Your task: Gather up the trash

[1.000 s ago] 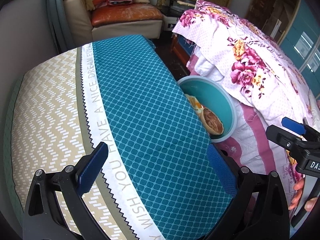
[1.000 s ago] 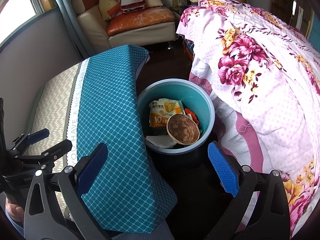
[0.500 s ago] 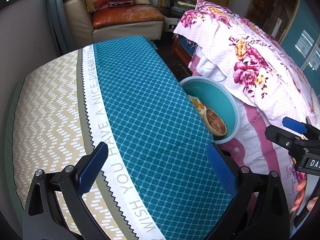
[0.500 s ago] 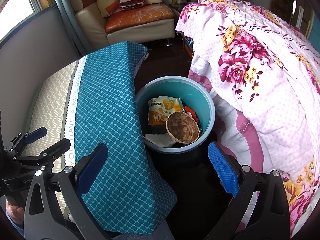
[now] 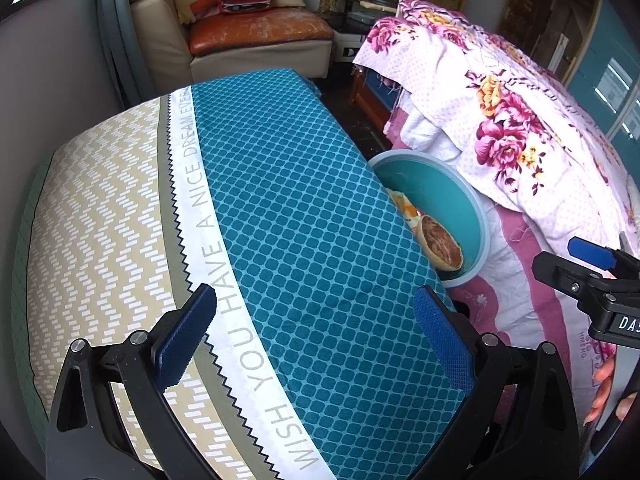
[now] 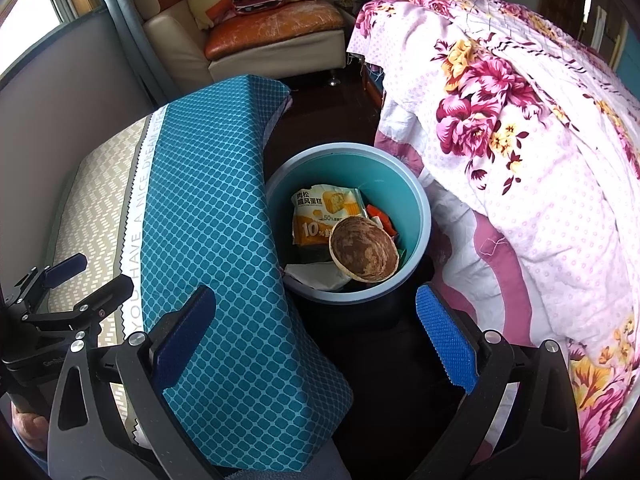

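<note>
While both your grippers hang empty, the left gripper (image 5: 314, 340) with fingers spread over the tabletop (image 5: 304, 240) and the right gripper (image 6: 316, 340) likewise released, the bin (image 6: 420, 216) at frame centre holds a wrapper (image 6: 320, 216) and a bowl (image 6: 363, 254). No trash shows on the tabletop; collecting looks finished, so next scan for leftovers.

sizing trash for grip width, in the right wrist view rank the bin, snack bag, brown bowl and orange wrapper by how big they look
1. bin
2. snack bag and brown bowl: look about alike, and the bowl covers part of the bag, so unranked
3. orange wrapper, mostly hidden
</note>
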`<state>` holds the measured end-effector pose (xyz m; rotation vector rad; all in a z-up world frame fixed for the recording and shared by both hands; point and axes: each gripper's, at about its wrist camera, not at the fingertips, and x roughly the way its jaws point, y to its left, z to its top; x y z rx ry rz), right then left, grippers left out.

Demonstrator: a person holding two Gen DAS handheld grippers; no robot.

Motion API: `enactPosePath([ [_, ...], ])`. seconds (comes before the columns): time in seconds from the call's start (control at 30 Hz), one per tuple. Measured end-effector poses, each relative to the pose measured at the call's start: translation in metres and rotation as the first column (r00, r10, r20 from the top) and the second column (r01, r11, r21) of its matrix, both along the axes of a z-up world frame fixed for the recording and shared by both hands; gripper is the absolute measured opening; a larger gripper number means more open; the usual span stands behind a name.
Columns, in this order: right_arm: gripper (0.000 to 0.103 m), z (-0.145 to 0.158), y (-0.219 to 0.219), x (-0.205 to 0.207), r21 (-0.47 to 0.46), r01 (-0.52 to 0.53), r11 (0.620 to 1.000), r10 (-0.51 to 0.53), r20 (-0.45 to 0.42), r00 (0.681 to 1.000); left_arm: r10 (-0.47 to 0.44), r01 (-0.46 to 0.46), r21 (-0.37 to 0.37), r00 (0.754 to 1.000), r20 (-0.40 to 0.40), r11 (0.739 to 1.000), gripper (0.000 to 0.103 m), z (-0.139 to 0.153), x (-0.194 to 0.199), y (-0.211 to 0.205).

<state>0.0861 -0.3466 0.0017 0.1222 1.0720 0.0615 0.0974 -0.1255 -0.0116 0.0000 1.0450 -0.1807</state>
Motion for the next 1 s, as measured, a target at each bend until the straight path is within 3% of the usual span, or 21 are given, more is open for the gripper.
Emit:
enactPosePath([
  [1.0,0.096,-0.015,0.0,0.006,-0.029,0.013,0.999,-0.014,-0.036,0.999,0.016,-0.016,0.008,0.999,-0.052,1.0,0.099,-0.02,0.005,0.005],
])
